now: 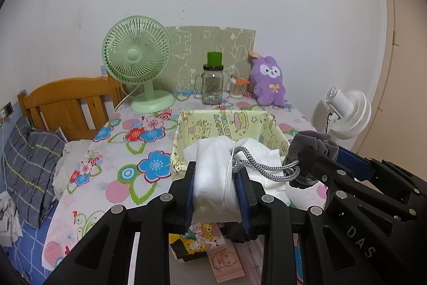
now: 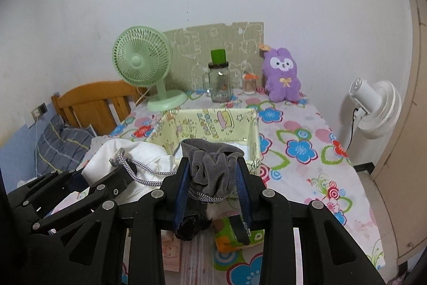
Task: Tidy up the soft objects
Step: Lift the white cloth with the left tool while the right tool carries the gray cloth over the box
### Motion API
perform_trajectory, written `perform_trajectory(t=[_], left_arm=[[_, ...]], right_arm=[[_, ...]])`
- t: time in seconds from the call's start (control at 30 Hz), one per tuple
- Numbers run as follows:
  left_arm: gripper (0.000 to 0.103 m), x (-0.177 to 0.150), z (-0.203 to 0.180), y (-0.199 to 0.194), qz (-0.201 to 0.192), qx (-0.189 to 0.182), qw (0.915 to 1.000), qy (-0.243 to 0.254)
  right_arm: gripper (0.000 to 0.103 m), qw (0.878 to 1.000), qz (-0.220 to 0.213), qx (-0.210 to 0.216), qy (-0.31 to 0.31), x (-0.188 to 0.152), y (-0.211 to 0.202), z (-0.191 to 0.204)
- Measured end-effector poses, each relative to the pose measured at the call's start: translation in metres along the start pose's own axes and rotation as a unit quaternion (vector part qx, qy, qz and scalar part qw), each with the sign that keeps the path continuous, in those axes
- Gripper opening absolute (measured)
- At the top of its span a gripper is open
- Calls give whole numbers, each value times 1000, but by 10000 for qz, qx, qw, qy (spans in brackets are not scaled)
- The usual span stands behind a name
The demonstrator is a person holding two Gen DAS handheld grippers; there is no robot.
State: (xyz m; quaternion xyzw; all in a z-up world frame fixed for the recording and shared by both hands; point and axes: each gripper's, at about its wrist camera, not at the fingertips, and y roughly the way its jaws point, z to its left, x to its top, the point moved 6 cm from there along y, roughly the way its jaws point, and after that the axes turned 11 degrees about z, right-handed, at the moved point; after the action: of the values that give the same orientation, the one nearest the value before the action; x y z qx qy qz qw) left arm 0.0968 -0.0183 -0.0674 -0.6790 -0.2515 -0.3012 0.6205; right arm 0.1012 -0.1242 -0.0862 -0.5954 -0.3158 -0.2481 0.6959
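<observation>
Claws (image 1: 215,191) gripping cloth (image 1: 213,167), box (image 1: 229,122) behind

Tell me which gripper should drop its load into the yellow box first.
Probably the right gripper: its grey velvet pouch hangs at the yellow box's near rim. The left gripper grips white cloth further back, though the cord links both.

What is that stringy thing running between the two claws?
A grey braided cord. It runs from the white cloth in the left gripper to the grey pouch in the right gripper. Both views show it.
</observation>
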Motion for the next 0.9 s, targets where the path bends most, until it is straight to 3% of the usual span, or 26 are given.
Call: perform_trajectory(t=[0.4,0.9], left_arm=[[27,7,-2,-5,-121,6,9999,-26],[27,31,-1,17,-122,19,9999,-33]], right_arm=[[36,9999,-130,16,-15,6,-7,-1],[36,9999,-124,-3,39,33,18,-8]])
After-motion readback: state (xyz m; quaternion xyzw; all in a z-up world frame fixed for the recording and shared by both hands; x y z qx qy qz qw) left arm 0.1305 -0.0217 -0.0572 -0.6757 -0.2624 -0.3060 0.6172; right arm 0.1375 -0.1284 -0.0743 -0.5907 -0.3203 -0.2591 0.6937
